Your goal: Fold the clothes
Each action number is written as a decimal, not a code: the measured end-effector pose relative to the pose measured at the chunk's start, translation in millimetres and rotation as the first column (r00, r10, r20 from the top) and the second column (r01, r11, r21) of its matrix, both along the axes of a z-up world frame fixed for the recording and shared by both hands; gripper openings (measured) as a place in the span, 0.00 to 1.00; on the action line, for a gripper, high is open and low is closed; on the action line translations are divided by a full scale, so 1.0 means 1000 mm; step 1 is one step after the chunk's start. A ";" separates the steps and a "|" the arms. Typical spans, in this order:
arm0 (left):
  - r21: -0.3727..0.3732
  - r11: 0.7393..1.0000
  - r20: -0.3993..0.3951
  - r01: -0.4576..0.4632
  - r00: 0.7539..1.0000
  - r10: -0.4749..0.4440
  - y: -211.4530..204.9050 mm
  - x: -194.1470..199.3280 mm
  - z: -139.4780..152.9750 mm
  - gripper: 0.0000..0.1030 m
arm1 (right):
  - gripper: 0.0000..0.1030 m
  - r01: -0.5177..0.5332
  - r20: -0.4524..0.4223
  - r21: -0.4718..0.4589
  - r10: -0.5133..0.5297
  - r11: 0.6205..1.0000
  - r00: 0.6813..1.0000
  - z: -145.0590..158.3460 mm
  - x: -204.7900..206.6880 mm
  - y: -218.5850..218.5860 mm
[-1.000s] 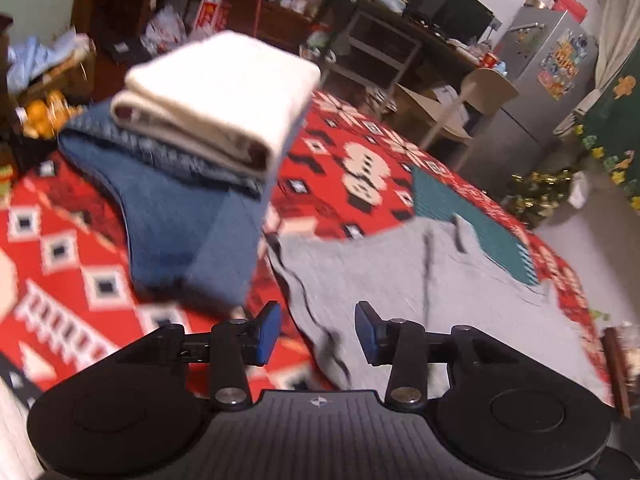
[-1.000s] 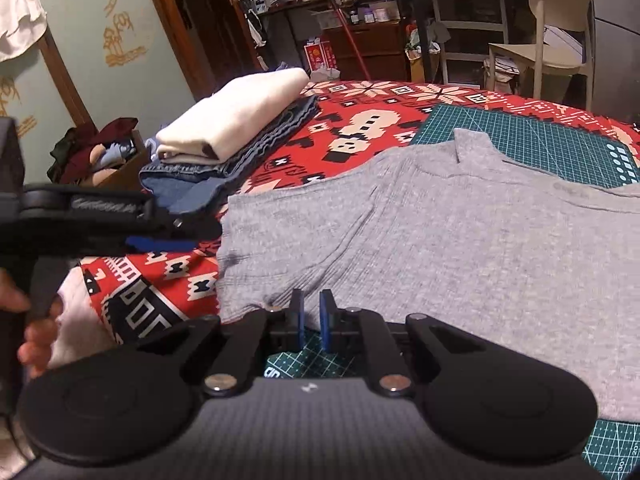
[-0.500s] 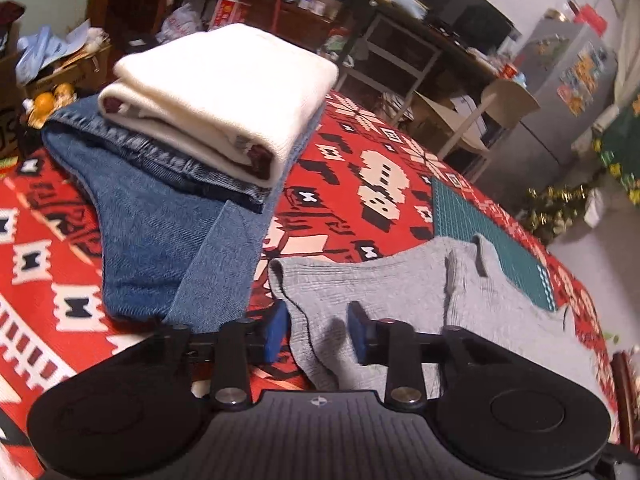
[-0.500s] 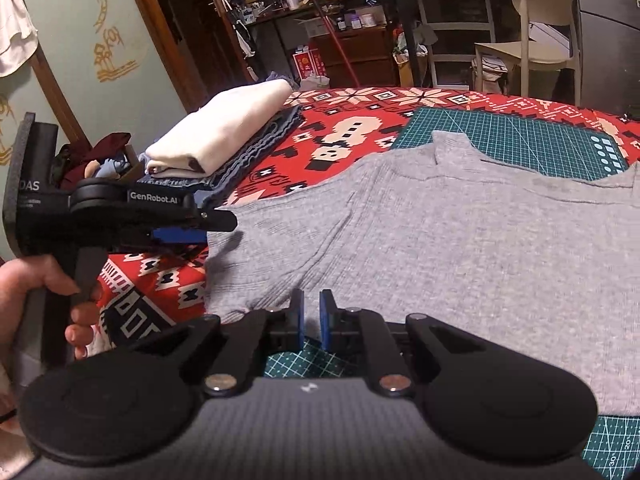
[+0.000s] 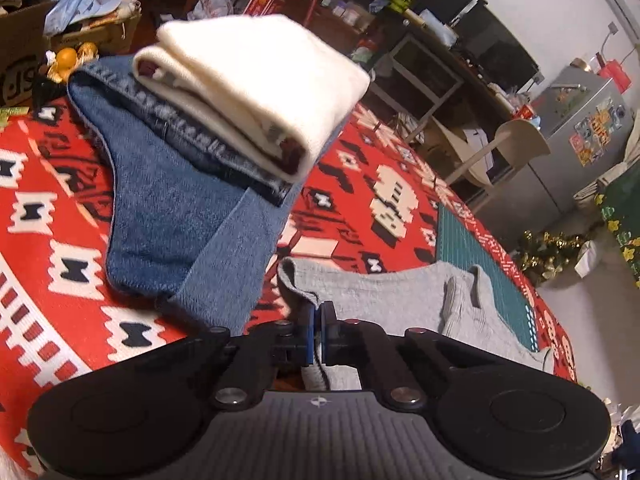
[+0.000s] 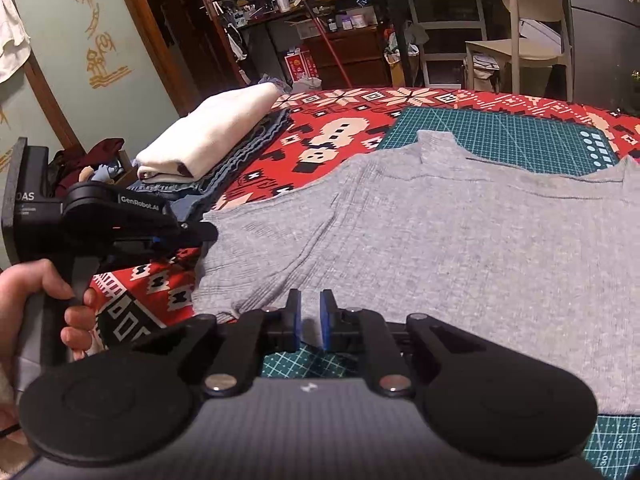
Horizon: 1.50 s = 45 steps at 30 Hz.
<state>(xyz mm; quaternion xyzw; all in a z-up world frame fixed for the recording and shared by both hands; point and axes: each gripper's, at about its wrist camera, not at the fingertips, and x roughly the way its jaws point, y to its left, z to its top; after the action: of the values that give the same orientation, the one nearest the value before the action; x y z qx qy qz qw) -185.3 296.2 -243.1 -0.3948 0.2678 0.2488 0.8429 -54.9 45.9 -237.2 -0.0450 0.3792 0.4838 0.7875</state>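
A grey knit top [image 6: 440,240] lies spread flat on the red patterned cloth and green cutting mat. In the left wrist view my left gripper [image 5: 318,320] is shut on the edge of the grey top [image 5: 400,292] at its sleeve end. The left gripper also shows in the right wrist view [image 6: 200,234] at the top's left edge. My right gripper [image 6: 308,320] sits at the top's near hem with its jaws slightly apart; whether cloth lies between them I cannot tell.
Folded cream cloth [image 5: 256,92] lies on folded blue jeans [image 5: 172,208] to the left, also in the right wrist view [image 6: 208,136]. A green cutting mat [image 6: 500,140] lies under the top. A chair [image 6: 532,24] and cluttered desk stand beyond.
My left gripper moved down onto the top's edge and closed from open to shut on it. My right gripper's jaws parted slightly at the hem.
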 end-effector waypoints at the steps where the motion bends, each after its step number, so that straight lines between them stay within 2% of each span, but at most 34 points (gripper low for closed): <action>1: 0.017 1.000 0.014 0.011 1.000 -0.011 -0.002 0.000 0.004 0.02 | 0.11 0.006 0.001 0.001 -0.006 1.000 1.000 0.001 0.001 -0.002; 5: 0.140 0.986 0.062 0.095 0.993 -0.105 -0.021 0.006 0.035 0.02 | 0.11 0.048 0.003 0.012 -0.048 0.999 0.999 0.005 0.010 -0.012; 9: 0.271 0.943 0.095 0.195 0.969 -0.228 -0.048 0.018 0.068 0.02 | 0.11 0.104 0.012 0.030 -0.105 0.994 0.994 0.012 0.022 -0.030; 12: 0.336 0.897 0.105 0.287 0.935 -0.339 -0.076 0.036 0.088 0.02 | 0.11 0.157 0.016 0.046 -0.158 0.987 0.987 0.017 0.031 -0.049; 17: 0.386 0.818 0.109 0.426 0.860 -0.499 -0.123 0.078 0.101 0.02 | 0.11 0.257 0.016 0.071 -0.258 0.964 0.966 0.022 0.044 -0.085; 20: 0.376 0.786 0.113 0.490 0.818 -0.564 -0.147 0.105 0.099 0.02 | 0.11 0.314 0.009 0.081 -0.315 0.946 0.949 0.023 0.051 -0.106; 23: 0.362 0.766 0.109 0.531 0.792 -0.601 -0.167 0.131 0.090 0.02 | 0.11 0.367 -0.004 0.089 -0.368 0.926 0.930 0.022 0.061 -0.127; 30: 0.297 0.748 0.097 0.594 0.760 -0.642 -0.199 0.168 0.065 0.02 | 0.11 0.432 -0.030 0.105 -0.431 0.896 0.902 0.017 0.076 -0.146; 34: 0.242 0.758 0.119 0.606 0.757 -0.643 -0.197 0.176 0.048 0.02 | 0.11 0.457 -0.055 0.109 -0.453 0.883 0.890 0.010 0.083 -0.151; 36: 0.202 0.746 0.140 0.635 0.735 -0.663 -0.195 0.183 0.039 0.03 | 0.11 0.460 -0.072 0.106 -0.455 0.881 0.888 0.006 0.086 -0.151; 38: 0.149 0.730 0.166 0.667 0.711 -0.683 -0.192 0.190 0.031 0.08 | 0.11 0.464 -0.087 0.102 -0.457 0.880 0.885 0.002 0.087 -0.150; 40: 0.114 0.734 0.210 0.669 0.706 -0.676 -0.186 0.187 0.031 0.14 | 0.16 0.466 -0.096 0.103 -0.458 0.879 0.884 -0.002 0.090 -0.150; 42: 0.134 0.736 0.263 0.664 0.692 -0.672 -0.179 0.176 0.039 0.40 | 0.26 0.470 -0.096 0.103 -0.462 0.876 0.882 -0.003 0.090 -0.152; 45: 0.177 0.723 0.268 0.667 0.675 -0.688 -0.169 0.156 0.051 0.42 | 0.27 0.462 -0.102 0.108 -0.452 0.880 0.886 -0.005 0.093 -0.155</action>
<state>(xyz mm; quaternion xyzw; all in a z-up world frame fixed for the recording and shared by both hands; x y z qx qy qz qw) -28.9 127.5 -192.1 -0.2744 0.2487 -0.1391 0.9184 38.2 -108.7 -241.8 0.1146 0.3757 0.3092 0.8661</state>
